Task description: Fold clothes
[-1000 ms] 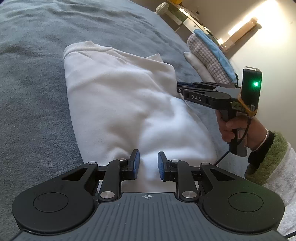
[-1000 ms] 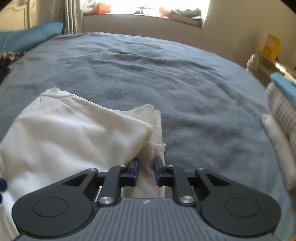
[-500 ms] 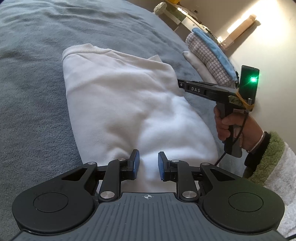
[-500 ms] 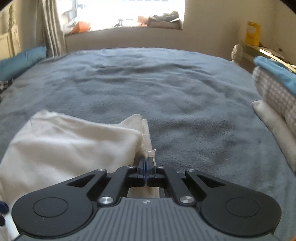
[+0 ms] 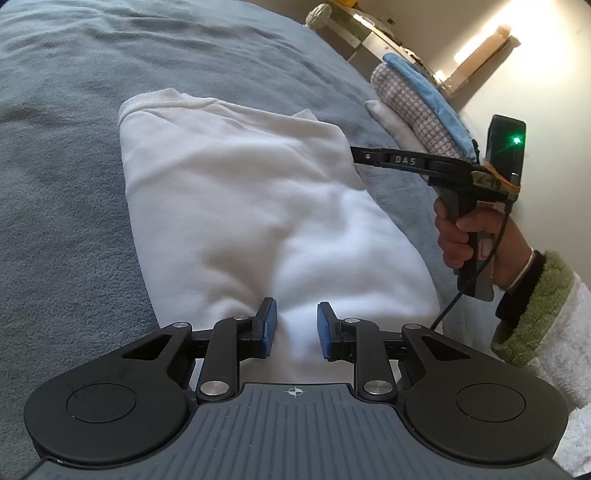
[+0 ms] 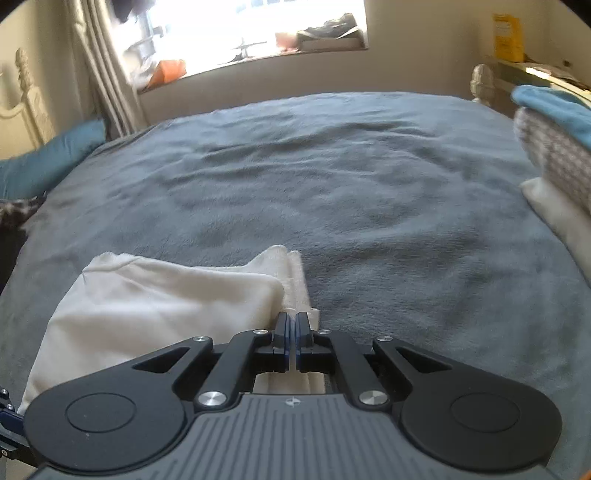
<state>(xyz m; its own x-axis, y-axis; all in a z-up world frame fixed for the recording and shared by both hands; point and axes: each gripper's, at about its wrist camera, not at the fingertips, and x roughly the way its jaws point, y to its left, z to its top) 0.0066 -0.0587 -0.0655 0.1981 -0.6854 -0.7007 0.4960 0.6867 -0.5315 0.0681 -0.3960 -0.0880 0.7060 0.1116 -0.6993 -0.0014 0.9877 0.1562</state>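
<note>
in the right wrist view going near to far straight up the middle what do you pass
right gripper, fingers nearly closed on a cloth edge → white folded garment → grey blanket covering the bed → beige wall below the window → cluttered windowsill → bright window

The folded white sweatshirt (image 5: 240, 206) is soft, matt fleece cloth; the grey-blue bed blanket (image 6: 332, 177) beneath is fuzzy plush; the black left gripper (image 5: 293, 326) is matt plastic with shiny metal rivets
</note>
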